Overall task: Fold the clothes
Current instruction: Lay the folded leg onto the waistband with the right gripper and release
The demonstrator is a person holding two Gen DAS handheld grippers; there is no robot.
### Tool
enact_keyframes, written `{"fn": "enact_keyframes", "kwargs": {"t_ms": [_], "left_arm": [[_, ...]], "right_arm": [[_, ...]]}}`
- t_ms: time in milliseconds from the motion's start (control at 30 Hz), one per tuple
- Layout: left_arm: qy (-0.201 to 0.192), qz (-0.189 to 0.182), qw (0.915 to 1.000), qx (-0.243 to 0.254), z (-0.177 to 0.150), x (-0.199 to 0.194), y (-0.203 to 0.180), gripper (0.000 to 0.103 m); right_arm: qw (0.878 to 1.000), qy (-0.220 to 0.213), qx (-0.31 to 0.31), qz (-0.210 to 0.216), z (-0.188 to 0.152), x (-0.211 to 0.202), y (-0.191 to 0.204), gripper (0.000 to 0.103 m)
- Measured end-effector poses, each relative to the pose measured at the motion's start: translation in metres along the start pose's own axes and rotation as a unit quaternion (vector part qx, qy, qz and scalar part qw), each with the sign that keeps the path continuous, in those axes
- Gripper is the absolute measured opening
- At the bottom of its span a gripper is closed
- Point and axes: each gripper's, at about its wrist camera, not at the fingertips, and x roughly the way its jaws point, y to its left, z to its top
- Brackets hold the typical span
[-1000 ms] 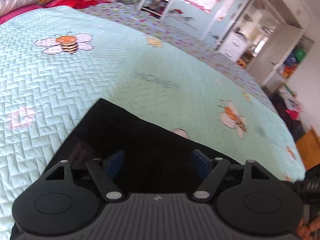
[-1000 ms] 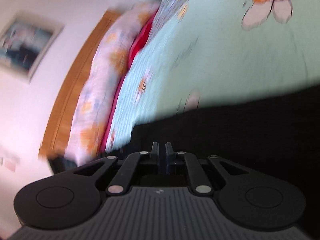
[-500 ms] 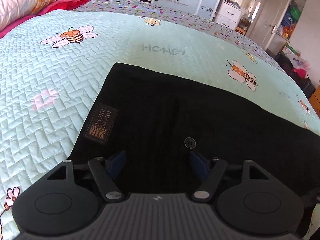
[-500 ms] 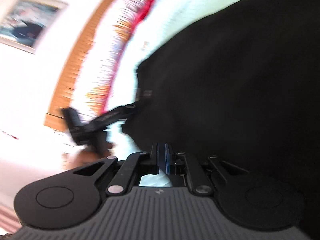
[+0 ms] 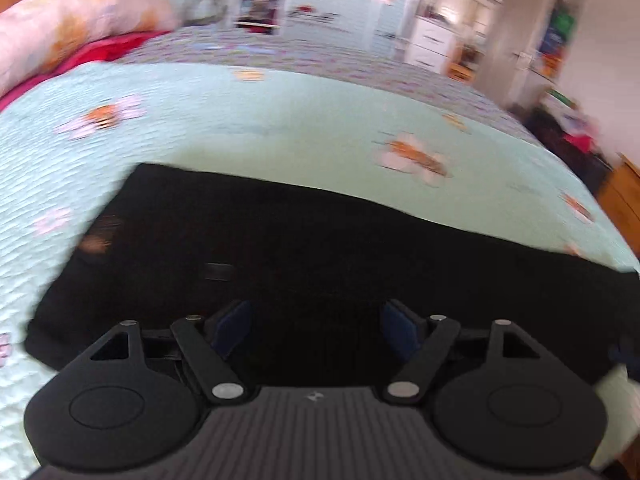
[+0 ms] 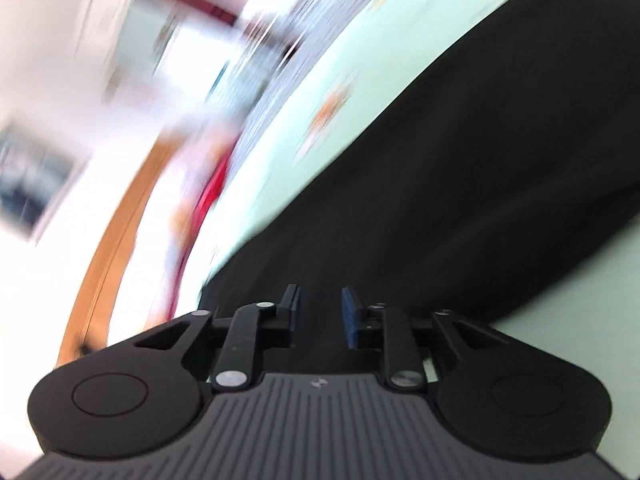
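Black garment (image 5: pixel 320 248), flat matte rectangle, quilted mint bedspread (image 5: pixel 240 120) beneath

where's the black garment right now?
The black garment lies spread flat on the mint bee-print quilt, filling the lower half of the left wrist view just ahead of the left tongs, with the pink pillow beyond, upper left.

Room beyond bed (image 6: pixel 152 60) motion-smeared; black garment (image 5: pixel 320 248) cut off right, label unreadable.
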Motion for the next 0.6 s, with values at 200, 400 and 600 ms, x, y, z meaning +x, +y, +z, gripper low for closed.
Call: {"fn": "enact_keyframes", "kwargs": {"t_ms": [200,400,600], "left_arm": [[0.050,-0.137,0.9881,0.049,-0.017,0.035,-0.118,0.080],[0.078,-0.217,0.9730,0.007,-0.024,0.079,-0.207,0.080],[0.079,-0.237,0.9679,0.033,-0.031,0.103,-0.270,0.080]], "right_arm": [[0.981,-0.172,0.051,-0.066,0.050,-0.120,-0.076,0.031],[0.971,-0.226,0.069,-0.045,0.077,-0.126,-0.099,0.031],[0.979,-0.188,0.062,-0.046,0.076,-0.088,-0.100,0.031]]}}
